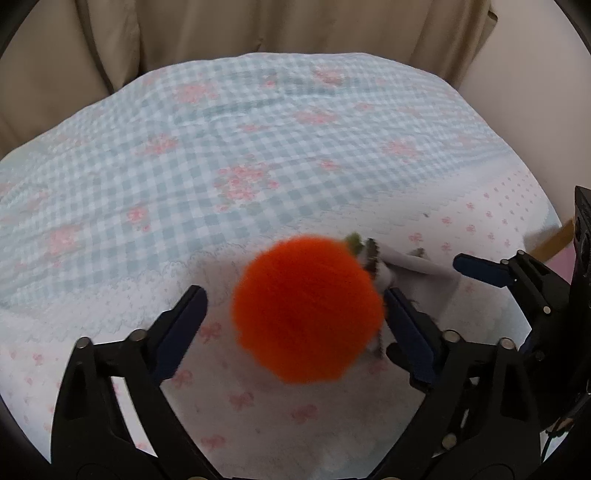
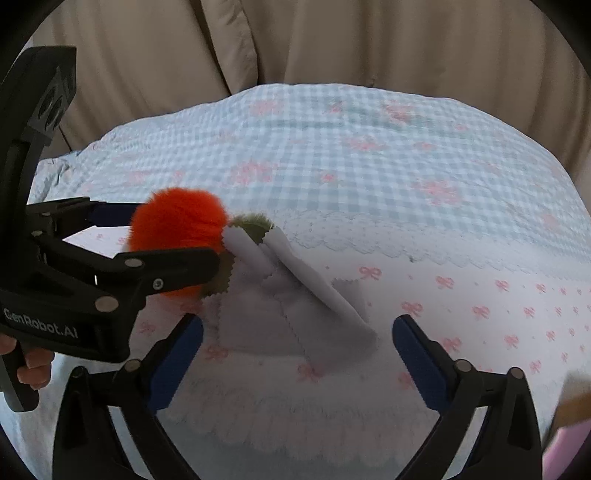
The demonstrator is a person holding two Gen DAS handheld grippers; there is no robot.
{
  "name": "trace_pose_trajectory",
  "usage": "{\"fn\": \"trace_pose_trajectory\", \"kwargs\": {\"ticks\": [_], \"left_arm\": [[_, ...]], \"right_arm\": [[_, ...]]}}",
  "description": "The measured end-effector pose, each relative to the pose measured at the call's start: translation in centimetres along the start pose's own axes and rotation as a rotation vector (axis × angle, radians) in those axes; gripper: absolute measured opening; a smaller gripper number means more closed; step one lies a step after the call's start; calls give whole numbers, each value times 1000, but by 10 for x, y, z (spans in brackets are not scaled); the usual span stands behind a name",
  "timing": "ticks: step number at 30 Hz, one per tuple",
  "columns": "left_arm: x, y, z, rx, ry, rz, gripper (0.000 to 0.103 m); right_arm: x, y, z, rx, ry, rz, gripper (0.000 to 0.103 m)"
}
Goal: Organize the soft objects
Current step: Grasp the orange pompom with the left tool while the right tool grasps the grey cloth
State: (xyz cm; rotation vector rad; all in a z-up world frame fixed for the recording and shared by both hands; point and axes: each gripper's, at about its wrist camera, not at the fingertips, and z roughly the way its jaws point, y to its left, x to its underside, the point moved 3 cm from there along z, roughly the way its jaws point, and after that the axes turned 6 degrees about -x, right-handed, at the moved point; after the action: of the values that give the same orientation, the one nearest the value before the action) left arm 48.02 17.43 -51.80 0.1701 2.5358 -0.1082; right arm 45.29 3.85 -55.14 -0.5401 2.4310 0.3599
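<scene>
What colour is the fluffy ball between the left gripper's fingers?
Bright orange, with a green tuft; the fluffy ball shows best in the left wrist view.

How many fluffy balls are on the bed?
1: the orange pom-pom sits between the open left gripper fingers, against the grey cloth. Others may be hidden.

Gingham bedspread point(image 1: 258, 122); beige, perhaps leather, headboard point(image 1: 258, 26) behind.

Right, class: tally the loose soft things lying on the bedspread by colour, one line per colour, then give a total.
Orange: 1, the fluffy pompom, between the open fingers of the left gripper.
Grey-white: 1, the pinked-edge cloth, rumpled and partly rolled, ahead of the open right gripper.
Olive green: 1, a fuzzy piece half hidden behind the cloth.
Total: 3
</scene>
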Motion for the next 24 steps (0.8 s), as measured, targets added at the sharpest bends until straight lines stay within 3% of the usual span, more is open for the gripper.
{"fn": "trace_pose_trajectory", "kwargs": {"ticks": [4, 6, 8, 11, 15, 18, 24], "left_arm": [[-2, 4, 11, 25, 8, -10, 76], [-3, 3, 13, 50, 13, -7, 51], [-3, 2, 17, 68, 29, -1, 41], [0, 0, 16, 73, 26, 11, 37], [3, -3, 10, 64, 16, 16, 35], [4, -4, 1, 68, 8, 5, 34], [-1, -8, -24, 70, -10, -10, 34]], "right_arm": [[-5, -1, 18, 0, 18, -15, 85], [-5, 0, 24, 14, 28, -28, 82], [-4, 1, 25, 33, 27, -38, 75], [-1, 0, 23, 49, 21, -42, 63], [0, 1, 17, 73, 15, -45, 33], [-1, -7, 11, 62, 7, 5, 18], [-6, -11, -12, 48, -23, 80, 16]]}}
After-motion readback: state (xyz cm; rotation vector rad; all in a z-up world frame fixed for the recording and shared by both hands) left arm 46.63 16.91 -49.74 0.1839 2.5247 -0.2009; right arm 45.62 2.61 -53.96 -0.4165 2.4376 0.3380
